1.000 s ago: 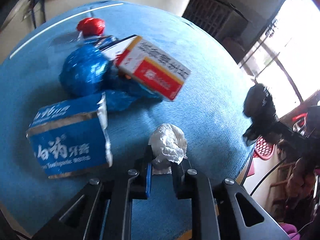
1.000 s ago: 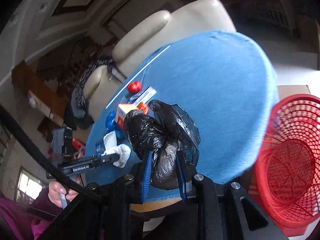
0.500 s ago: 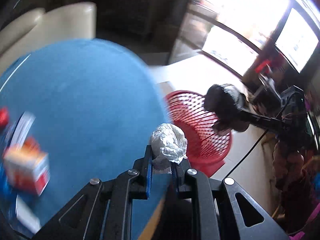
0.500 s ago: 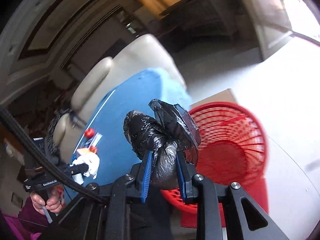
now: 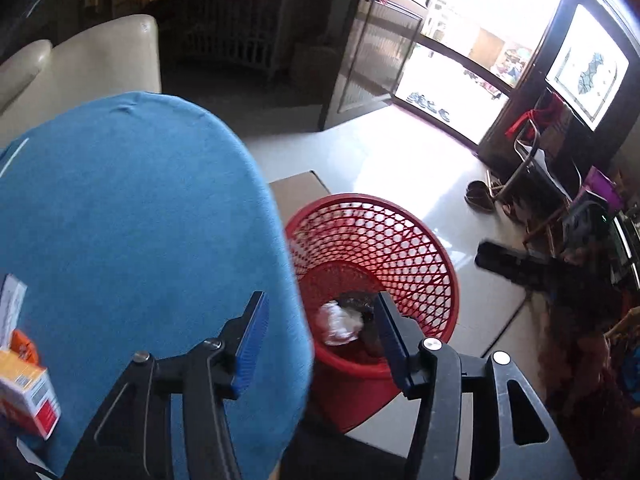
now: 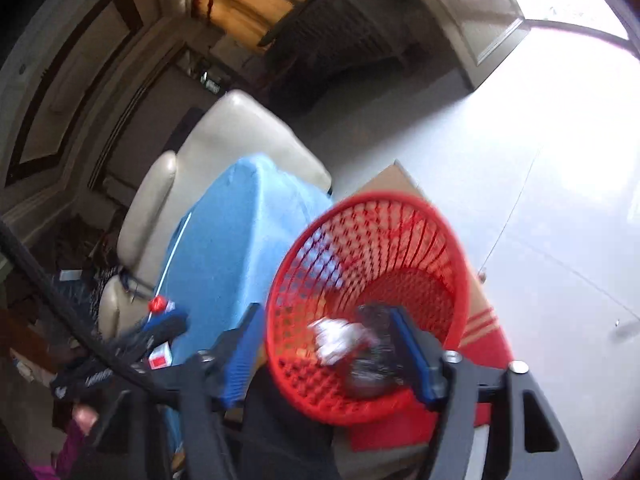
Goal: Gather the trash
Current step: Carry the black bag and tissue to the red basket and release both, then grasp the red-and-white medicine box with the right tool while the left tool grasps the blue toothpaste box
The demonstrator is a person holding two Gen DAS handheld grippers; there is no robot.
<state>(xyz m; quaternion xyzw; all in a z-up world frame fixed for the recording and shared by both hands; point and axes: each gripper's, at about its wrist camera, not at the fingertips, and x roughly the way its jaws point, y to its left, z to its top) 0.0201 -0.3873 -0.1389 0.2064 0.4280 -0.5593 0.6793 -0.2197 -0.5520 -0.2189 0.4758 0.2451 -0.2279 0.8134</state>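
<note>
A red mesh basket (image 5: 400,240) stands on the floor beside the blue table (image 5: 132,216). A crumpled white tissue (image 5: 338,320) and a black plastic bag (image 5: 370,334) lie in its bottom. My left gripper (image 5: 320,332) is open and empty above the basket's near rim. In the right wrist view my right gripper (image 6: 324,348) is open and empty over the basket (image 6: 400,224), with the tissue (image 6: 334,340) and black bag (image 6: 370,360) below it. An orange and white box (image 5: 24,392) lies on the table at the left edge.
A cream sofa (image 5: 80,64) stands behind the table. Brown cardboard (image 5: 298,192) lies under the basket. A red item (image 6: 157,304) and a box (image 6: 160,356) stay on the table (image 6: 224,248). Chairs and shoes (image 5: 480,196) stand at the right by the bright doorway.
Both grippers swung from the table to the basket and opened. The white tissue left the left gripper and the black bag left the right gripper; both now lie in the basket.
</note>
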